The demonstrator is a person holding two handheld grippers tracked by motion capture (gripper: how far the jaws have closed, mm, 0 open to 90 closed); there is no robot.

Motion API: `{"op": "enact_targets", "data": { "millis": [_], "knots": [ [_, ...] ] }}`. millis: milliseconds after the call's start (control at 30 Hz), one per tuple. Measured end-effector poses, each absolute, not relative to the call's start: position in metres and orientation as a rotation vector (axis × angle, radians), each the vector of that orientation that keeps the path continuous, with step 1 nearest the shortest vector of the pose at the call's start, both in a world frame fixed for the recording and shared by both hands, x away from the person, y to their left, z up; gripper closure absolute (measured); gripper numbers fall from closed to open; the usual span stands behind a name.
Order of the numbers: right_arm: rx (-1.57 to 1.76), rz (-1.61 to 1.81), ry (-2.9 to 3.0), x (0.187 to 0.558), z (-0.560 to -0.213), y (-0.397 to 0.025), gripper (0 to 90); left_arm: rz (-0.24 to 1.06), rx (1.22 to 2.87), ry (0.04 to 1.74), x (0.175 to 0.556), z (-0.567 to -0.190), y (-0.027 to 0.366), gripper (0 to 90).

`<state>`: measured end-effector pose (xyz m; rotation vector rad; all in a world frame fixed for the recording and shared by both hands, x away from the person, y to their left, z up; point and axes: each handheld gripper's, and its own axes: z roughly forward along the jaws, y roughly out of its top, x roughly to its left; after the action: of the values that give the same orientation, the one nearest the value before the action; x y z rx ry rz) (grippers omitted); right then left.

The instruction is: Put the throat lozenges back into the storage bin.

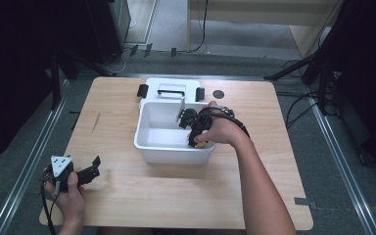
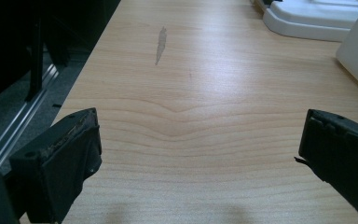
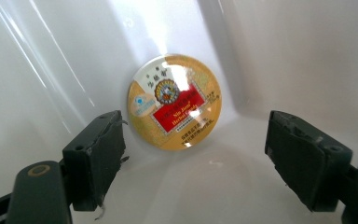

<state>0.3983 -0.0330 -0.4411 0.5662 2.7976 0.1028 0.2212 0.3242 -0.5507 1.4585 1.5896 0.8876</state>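
Observation:
A round yellow tin point(image 3: 174, 102) with a red label lies in a corner of the white bin point(image 1: 149, 145). My right gripper point(image 3: 196, 156) reaches down into that bin from the right and stands open, its jaws on either side of the tin without touching it. In the high view the tin point(image 1: 201, 144) peeks out under the person's right hand, where the right gripper point(image 1: 194, 133) sits. My left gripper point(image 1: 96, 167) rests at the table's front left, open over bare wood point(image 2: 191, 126) with nothing between its jaws.
The bin's white lid point(image 1: 171, 90) with black clips lies flat just behind the bin, and its edge point(image 2: 307, 21) shows far off in the left gripper view. A black disc point(image 1: 218, 94) sits on the table beside the lid. A grey scuff point(image 2: 160, 43) marks the wood.

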Motion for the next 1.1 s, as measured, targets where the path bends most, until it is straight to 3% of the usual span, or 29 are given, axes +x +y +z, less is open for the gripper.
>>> {"op": "enact_targets", "data": {
  "millis": [1100],
  "knots": [
    [0.623, 0.322, 2.702, 0.373, -0.376, -0.076, 19.9, 0.899, 1.464, 1.590, 0.222, -0.551, 0.323, 0.0]
  ]
}}
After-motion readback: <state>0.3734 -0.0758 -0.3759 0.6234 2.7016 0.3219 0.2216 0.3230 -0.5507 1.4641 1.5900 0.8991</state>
